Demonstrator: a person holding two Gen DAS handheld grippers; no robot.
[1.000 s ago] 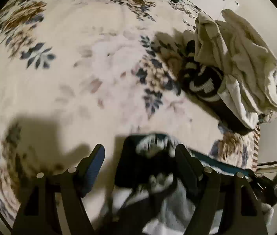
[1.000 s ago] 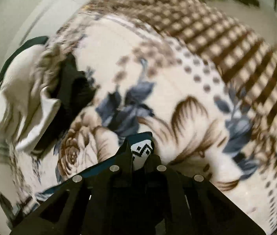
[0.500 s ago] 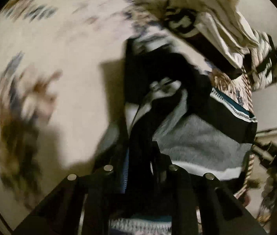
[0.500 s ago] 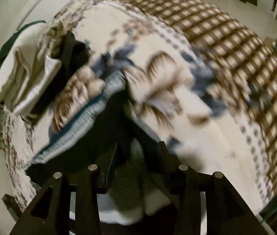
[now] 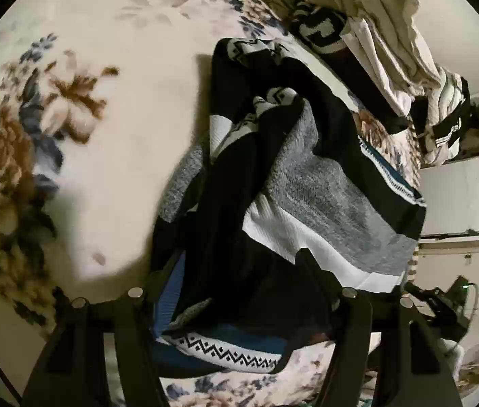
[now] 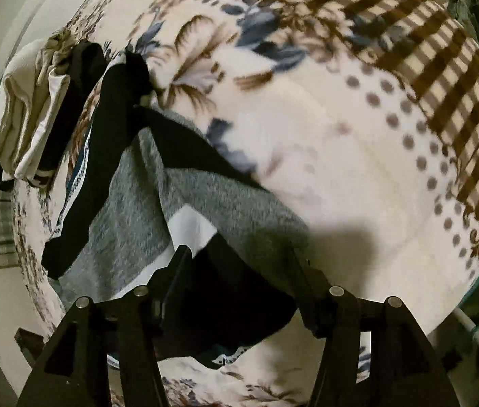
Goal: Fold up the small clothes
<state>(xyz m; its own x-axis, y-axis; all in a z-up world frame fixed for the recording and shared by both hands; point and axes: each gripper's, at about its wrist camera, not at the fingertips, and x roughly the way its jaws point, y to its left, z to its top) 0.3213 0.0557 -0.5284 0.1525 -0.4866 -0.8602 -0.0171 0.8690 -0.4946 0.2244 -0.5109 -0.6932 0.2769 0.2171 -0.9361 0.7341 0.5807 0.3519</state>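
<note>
Left gripper [image 5: 236,268] spread, right gripper [image 6: 239,257] spread too, both straddling the patterned sweater [image 5: 310,186] heaped on the floral blanket [image 5: 103,135]; probably released. Flatten before next fold. Only the left view showed the clothes pile [image 5: 375,34] clearly.
</note>
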